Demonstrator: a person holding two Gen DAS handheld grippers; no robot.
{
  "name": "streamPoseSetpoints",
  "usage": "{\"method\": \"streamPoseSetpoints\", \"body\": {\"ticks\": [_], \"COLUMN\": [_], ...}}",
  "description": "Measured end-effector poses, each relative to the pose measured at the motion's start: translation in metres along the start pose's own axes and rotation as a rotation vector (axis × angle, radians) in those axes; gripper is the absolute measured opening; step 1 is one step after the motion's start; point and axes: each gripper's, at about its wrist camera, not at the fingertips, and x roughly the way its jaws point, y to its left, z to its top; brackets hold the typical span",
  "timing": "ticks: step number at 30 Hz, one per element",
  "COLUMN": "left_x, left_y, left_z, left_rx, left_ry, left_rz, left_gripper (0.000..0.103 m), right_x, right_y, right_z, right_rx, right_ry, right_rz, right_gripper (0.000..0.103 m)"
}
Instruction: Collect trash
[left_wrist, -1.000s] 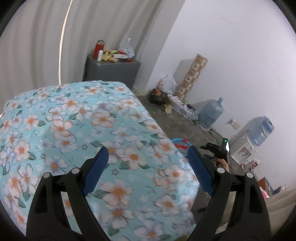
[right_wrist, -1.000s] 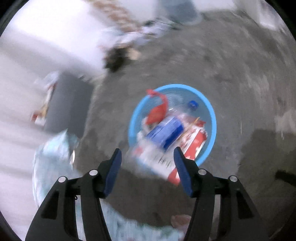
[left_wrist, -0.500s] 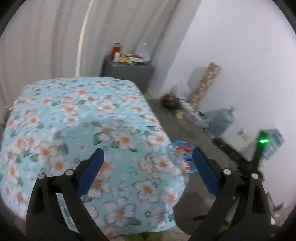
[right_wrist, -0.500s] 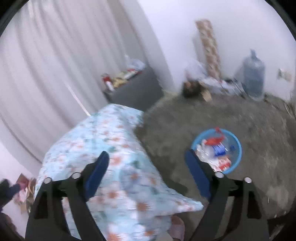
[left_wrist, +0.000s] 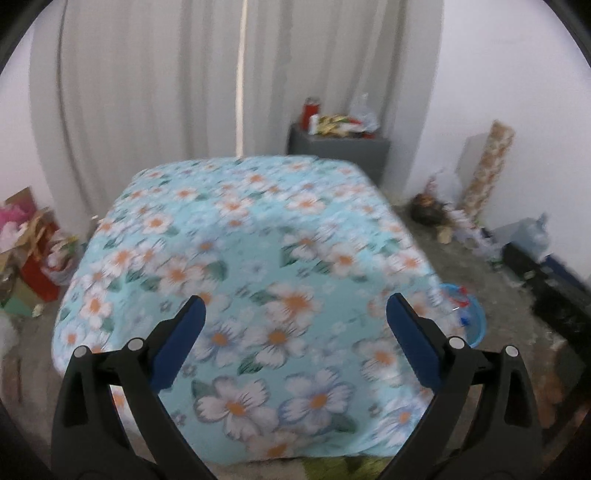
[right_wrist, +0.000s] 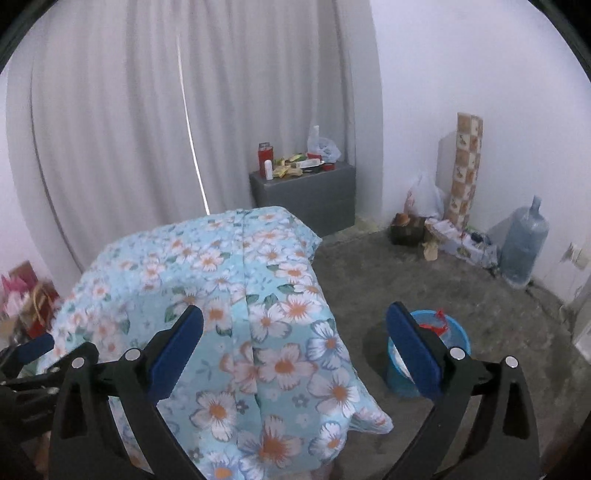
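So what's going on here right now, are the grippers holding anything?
Nothing is held. Both jaws have just been opening and now stand wide and empty: the left hand-held gripper points over the table's light-blue floral cloth, and the right hand-held gripper looks across the cloth's corner. The round blue plastic trash bin sits on the grey floor beside the table with red and clear trash already in it. No further trash shows on the cloth.

I'm seeing the blue trash bin (right_wrist: 452, 334) sitting upright on the grey floor, right of the flowered table, holding red and white wrappers (right_wrist: 436, 325) (contents partly hidden).
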Motion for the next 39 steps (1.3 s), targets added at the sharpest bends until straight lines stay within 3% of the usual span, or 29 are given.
{"method": "streamPoseSetpoints", "body": {"ticks": [7, 12, 21, 39], "left_x": [0.021, 0.025, 0.026, 0.027], "left_y": [0.005, 0.002, -0.013, -0.021], "left_z": [-0.035, -0.044, -0.05, -0.049], "left_rx": [-0.011, 0.006, 0.049, 0.066], "left_ry": [0.151, 0.203, 0.251, 0.265], "left_rz": [0.049, 0.055, 0.047, 0.043], "left_gripper": [0.094, 0.094, 0.094, 0.094], "right_x": [0.002, 0.011, 0.009, 0.01], "right_y": [0.017, 0.007, -0.01, -0.029], "right_z": [-0.04, -0.063, -0.076, -0.09], "right_rx": [-0.144, -0.117, -0.09, -0.066], "right_ry": [0.101, 0.224, 0.287, 0.347], "right_rz": [-0.088, -0.142, -0.202, -0.256], "right_gripper": [0.096, 0.096, 0.096, 0.096]}}
